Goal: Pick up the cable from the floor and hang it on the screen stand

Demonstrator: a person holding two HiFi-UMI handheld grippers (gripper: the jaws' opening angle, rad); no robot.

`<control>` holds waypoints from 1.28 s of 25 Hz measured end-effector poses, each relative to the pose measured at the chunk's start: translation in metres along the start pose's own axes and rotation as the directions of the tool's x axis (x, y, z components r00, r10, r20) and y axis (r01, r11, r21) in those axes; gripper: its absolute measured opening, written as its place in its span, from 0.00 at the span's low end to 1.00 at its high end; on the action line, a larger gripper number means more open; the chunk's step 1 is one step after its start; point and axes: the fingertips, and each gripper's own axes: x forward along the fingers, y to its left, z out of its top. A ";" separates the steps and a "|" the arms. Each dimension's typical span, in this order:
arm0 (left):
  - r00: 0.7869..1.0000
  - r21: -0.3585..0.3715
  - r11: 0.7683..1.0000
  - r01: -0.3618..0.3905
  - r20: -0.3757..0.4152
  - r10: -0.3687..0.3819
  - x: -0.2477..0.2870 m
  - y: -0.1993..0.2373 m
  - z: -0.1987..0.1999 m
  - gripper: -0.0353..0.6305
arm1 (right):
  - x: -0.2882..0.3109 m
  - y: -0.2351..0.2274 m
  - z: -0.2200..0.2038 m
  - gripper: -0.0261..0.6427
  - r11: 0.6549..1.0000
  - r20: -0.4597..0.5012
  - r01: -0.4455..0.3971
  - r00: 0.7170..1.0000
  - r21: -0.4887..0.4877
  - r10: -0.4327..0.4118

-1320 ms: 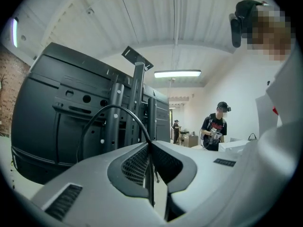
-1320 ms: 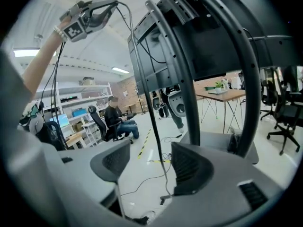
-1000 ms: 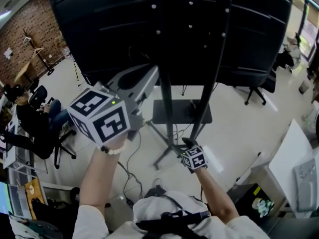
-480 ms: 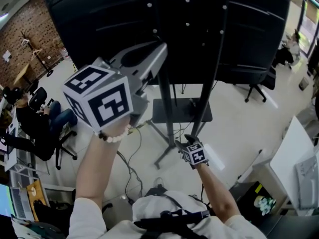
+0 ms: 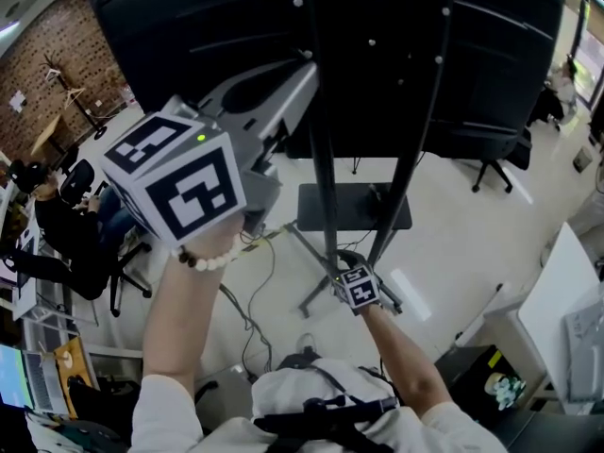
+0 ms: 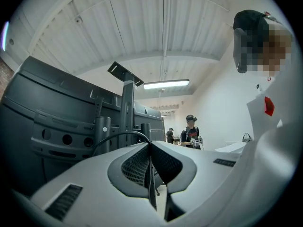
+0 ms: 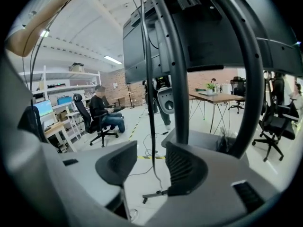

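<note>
Thin black cable (image 7: 149, 103) hangs straight down beside black screen stand (image 5: 321, 159) uprights, lower end trailing on pale floor (image 5: 453, 234).

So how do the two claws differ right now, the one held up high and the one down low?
The left claw is pinched shut on the black cable. The right claw is apart and closing, with that cable hanging between its pads, not pressed. The left claw is raised by the screen; the right claw sits low by the foot of the screen stand. Both are grey, bear a marker cube and work the same cable.
</note>
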 end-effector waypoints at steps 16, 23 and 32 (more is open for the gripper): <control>0.998 0.028 0.998 -0.055 0.037 0.054 -0.022 0.026 0.018 0.08 | 0.009 0.018 0.003 0.08 0.999 0.011 -0.004 1.000 -0.033 0.005; 0.975 0.120 0.969 -0.217 -0.018 0.221 -0.052 0.071 -0.001 0.08 | -0.051 -0.021 0.011 0.07 0.999 0.046 0.032 0.998 -0.007 -0.032; 0.927 0.150 0.932 -0.331 -0.130 0.351 -0.107 0.100 -0.070 0.08 | -0.166 -0.054 0.207 0.07 0.986 0.237 0.079 0.971 -0.149 -0.042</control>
